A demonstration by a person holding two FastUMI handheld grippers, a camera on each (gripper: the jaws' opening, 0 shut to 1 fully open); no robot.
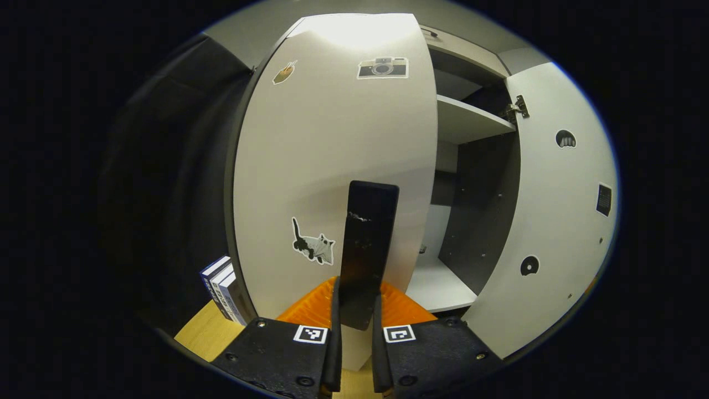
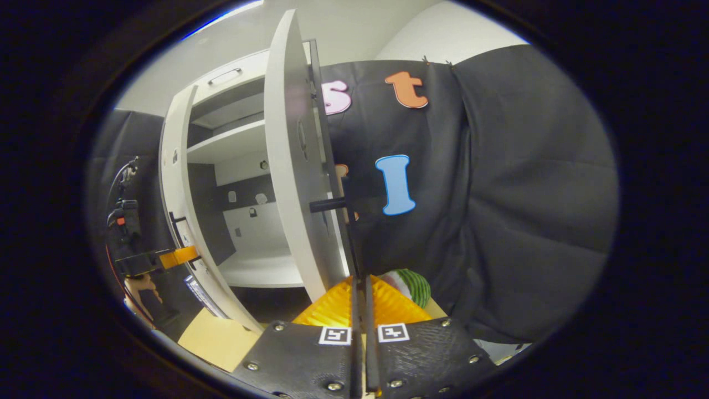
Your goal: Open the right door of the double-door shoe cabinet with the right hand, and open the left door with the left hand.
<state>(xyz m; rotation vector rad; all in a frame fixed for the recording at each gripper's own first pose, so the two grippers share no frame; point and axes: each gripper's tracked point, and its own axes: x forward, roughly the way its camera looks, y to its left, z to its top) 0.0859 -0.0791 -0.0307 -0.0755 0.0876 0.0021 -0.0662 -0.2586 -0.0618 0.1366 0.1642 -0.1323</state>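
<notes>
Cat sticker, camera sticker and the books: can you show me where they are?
Cat sticker (image 1: 313, 246): left gripper view, on the cat's body.
Camera sticker (image 1: 383, 67): left gripper view, on its lens.
Books (image 1: 223, 288): left gripper view, on their spines.

We see the tall white double-door shoe cabinet (image 1: 471, 119) with both doors swung open: its stickered left door (image 1: 332, 166), its right door (image 2: 291, 183) seemingly edge-on, dark vertical handles.
</notes>
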